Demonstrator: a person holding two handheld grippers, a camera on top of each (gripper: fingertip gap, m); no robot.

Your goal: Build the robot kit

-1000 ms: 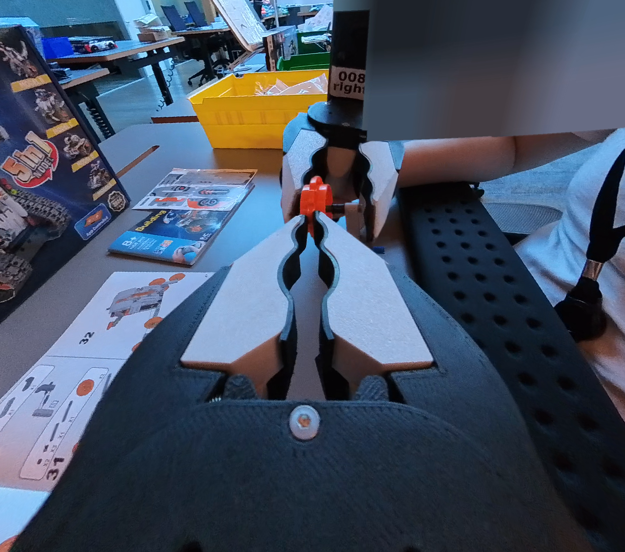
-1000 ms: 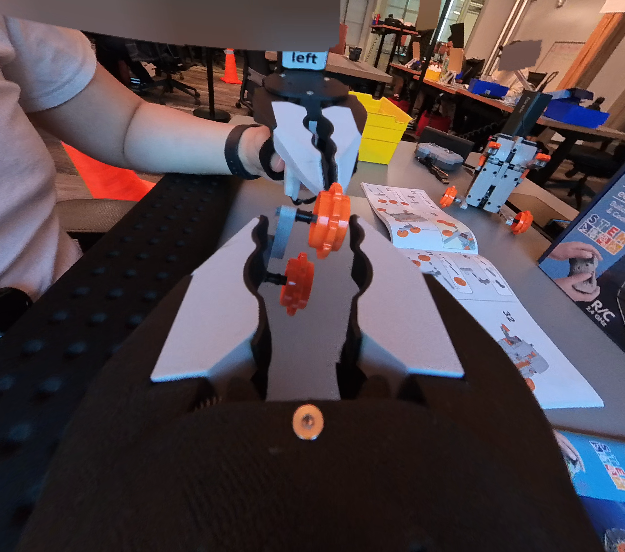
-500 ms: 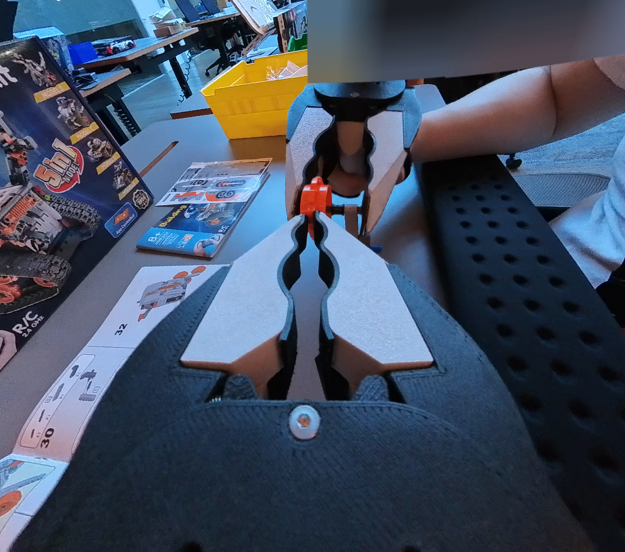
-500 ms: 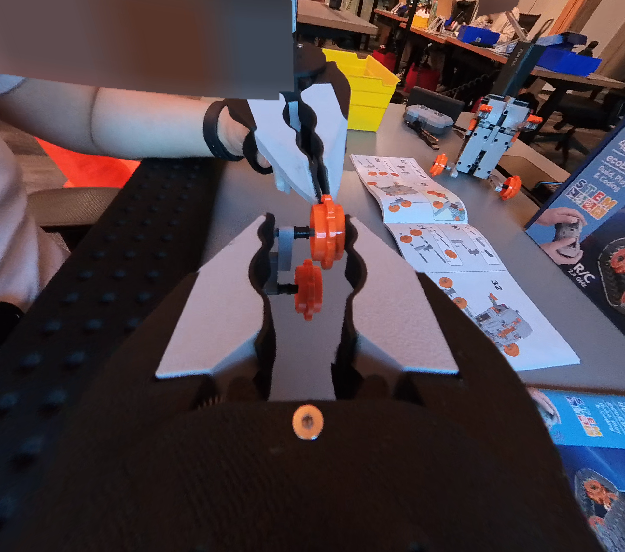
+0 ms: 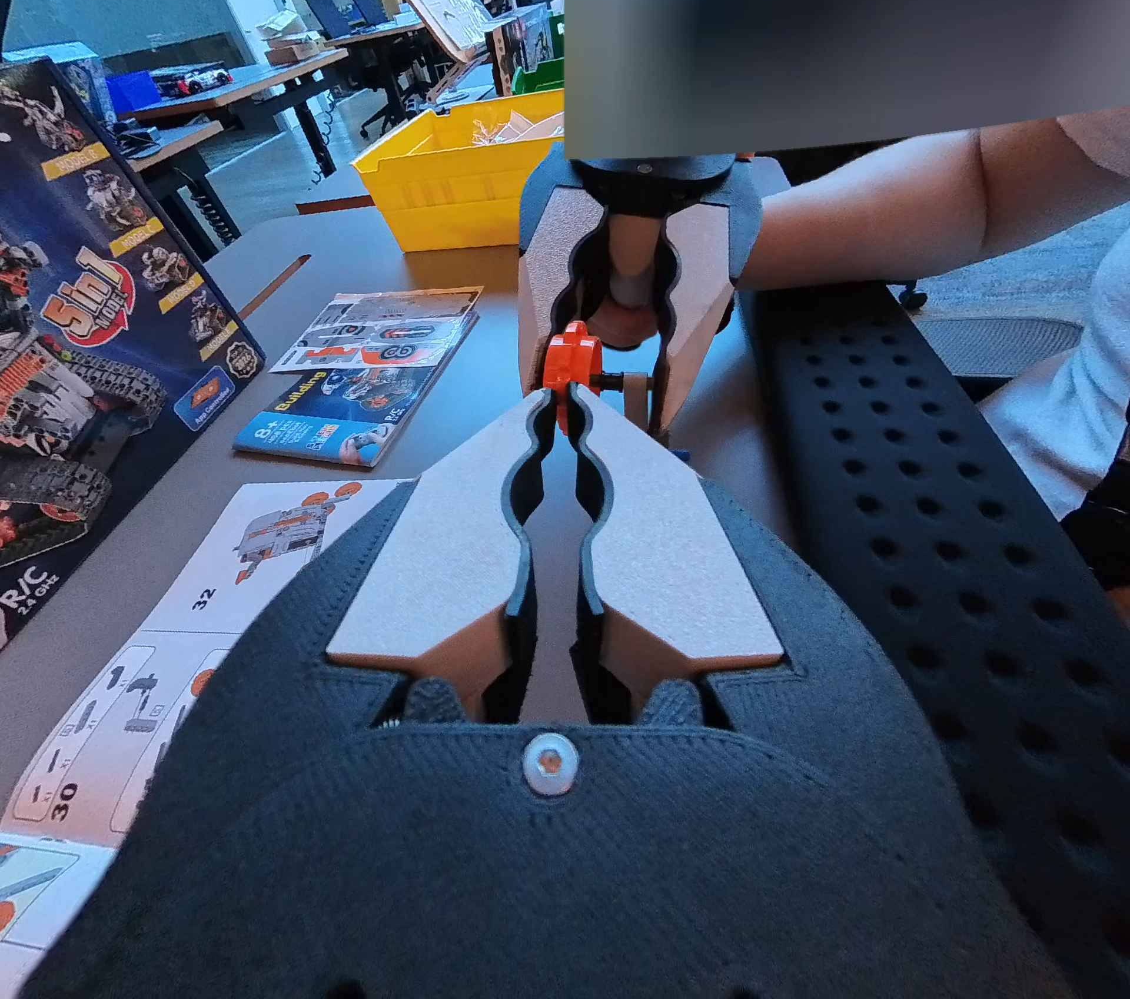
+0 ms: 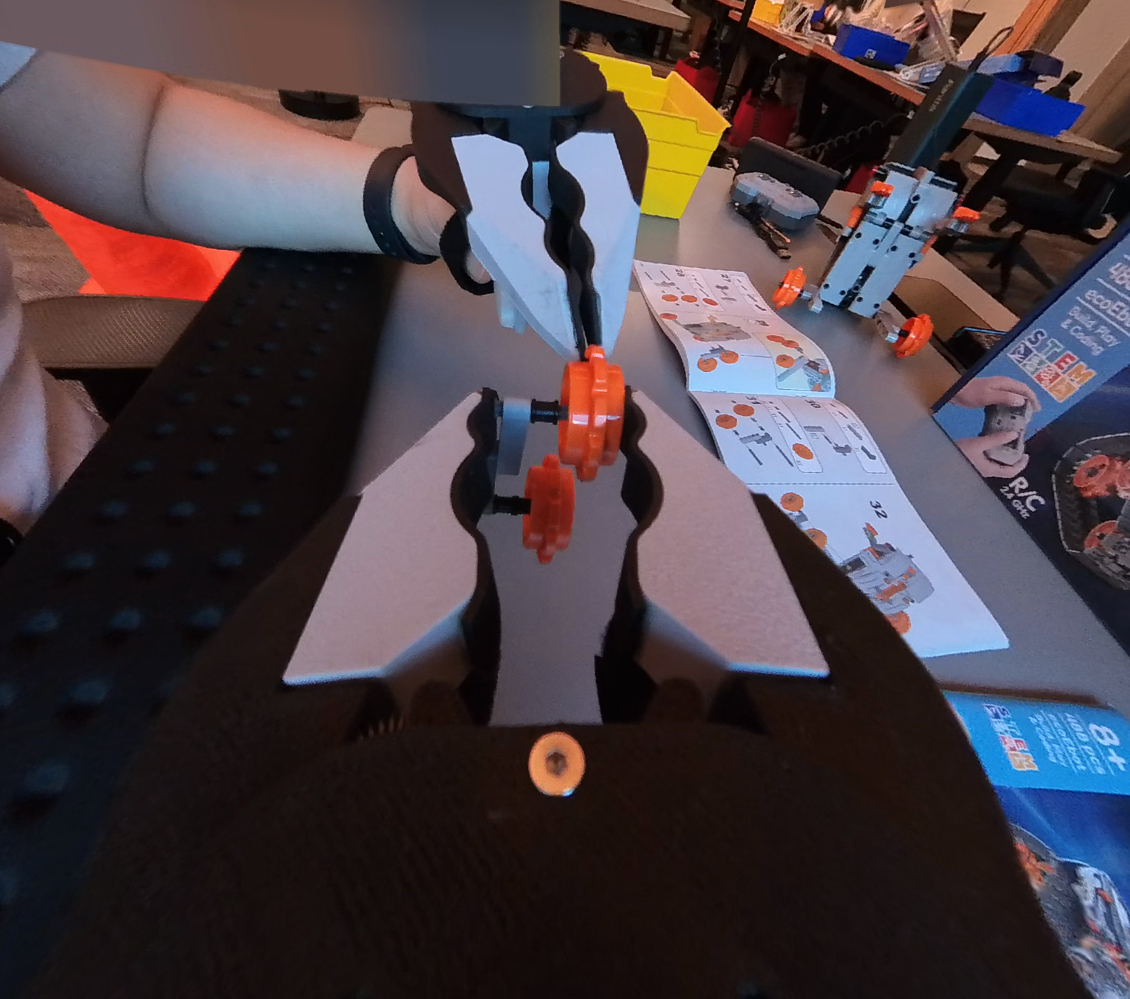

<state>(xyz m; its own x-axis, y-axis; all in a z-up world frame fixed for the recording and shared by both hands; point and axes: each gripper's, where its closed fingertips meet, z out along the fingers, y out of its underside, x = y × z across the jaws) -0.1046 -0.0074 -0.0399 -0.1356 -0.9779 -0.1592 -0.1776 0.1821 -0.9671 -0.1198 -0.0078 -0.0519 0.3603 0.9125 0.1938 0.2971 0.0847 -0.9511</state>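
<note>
Orange plastic gear (image 6: 590, 413) sits right between both tongs, up off the grey surface (image 6: 703, 248). Left tongs (image 5: 564, 399) are pinching its rim; right tongs (image 6: 553, 419) are clamped across the small gear assembly (image 6: 538, 456), grey beam against one finger. I'd keep the axle level and not twist. Both point at each other, left angled downward.

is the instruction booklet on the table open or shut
Open: the instruction booklet lies spread flat on the table, printed pages facing up, beside the right hand-held gripper.
</note>
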